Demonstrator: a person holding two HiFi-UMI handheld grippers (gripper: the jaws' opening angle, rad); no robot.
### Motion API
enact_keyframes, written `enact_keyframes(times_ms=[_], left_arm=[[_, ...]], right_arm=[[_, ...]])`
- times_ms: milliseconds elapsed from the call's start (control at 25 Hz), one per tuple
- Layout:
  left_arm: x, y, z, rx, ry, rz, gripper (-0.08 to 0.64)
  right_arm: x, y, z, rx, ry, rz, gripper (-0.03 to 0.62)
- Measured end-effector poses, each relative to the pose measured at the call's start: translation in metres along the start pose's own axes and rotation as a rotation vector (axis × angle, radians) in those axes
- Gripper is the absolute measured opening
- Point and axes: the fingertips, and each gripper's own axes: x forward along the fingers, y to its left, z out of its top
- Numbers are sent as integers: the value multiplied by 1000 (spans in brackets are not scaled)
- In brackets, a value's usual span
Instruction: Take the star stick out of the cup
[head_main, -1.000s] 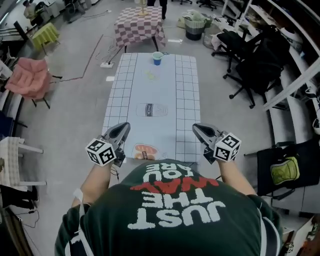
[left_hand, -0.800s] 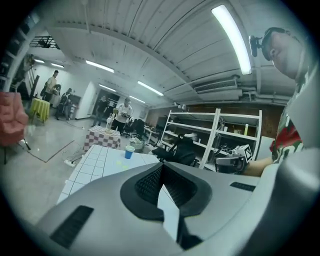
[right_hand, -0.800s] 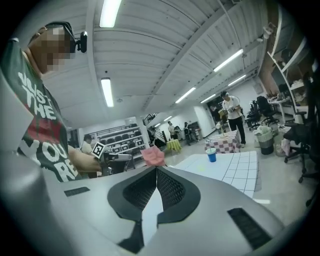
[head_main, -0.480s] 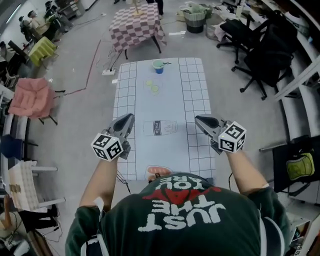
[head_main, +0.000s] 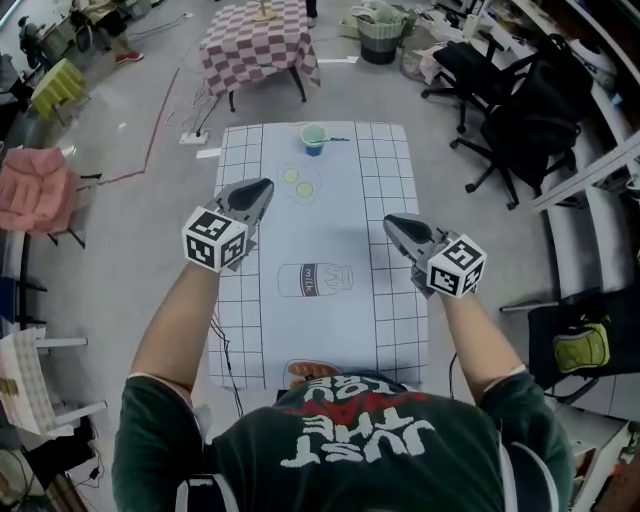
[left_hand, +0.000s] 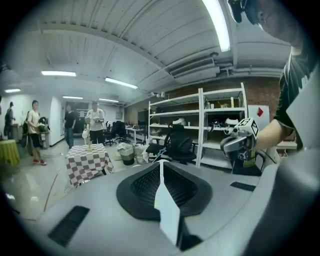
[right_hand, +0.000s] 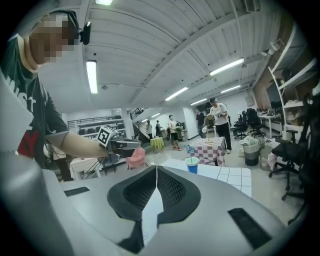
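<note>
Fingers (left_hand: 142, 187) of the left gripper (head_main: 266, 187) are pressed together along a straight seam with nothing between them. The black ribbed fingers (right_hand: 135, 192) of the right gripper (head_main: 391, 221) are likewise closed on each other and hold nothing.

Both grippers are held in the air above a long white surface printed with a thin dark grid (head_main: 392, 300). The left gripper is over its left side and reaches farther along than the right gripper, which is over the right side at about mid-length. Each carries a cube with black-and-white square markers.

A small blue cup with a pale green inside (head_main: 314, 138) stands upright at the far end of the surface, near the middle of the far edge and well apart from both grippers. The thin star stick (right_hand: 190, 149) is inside it, its star-shaped top rising above the rim and leaning to the right.

Printed on the surface are two pale green round marks (head_main: 297, 182) just near of the cup, a grey bottle picture (head_main: 315, 279) between the grippers, and a reddish picture (head_main: 300, 371) at the near edge.

Beyond the far end stands a small table under a red-and-white checked cloth (head_main: 257, 45). Black office chairs (head_main: 520, 120) are on the grey floor to the right, and a pink chair (head_main: 30, 190) is to the left.
</note>
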Motion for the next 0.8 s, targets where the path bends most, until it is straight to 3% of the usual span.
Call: enact_keyframes(times_ms=[280, 440, 800], left_arm=[[93, 41, -10, 215, 130, -16, 57], [158, 68, -29, 382, 215, -31, 63], [241, 87, -66, 483, 275, -70, 74]], right_arm=[[57, -51, -2, -5, -7, -2, 34], [94, -81, -8, 15, 1, 9, 34], [128, -112, -40, 68, 14, 5, 34]])
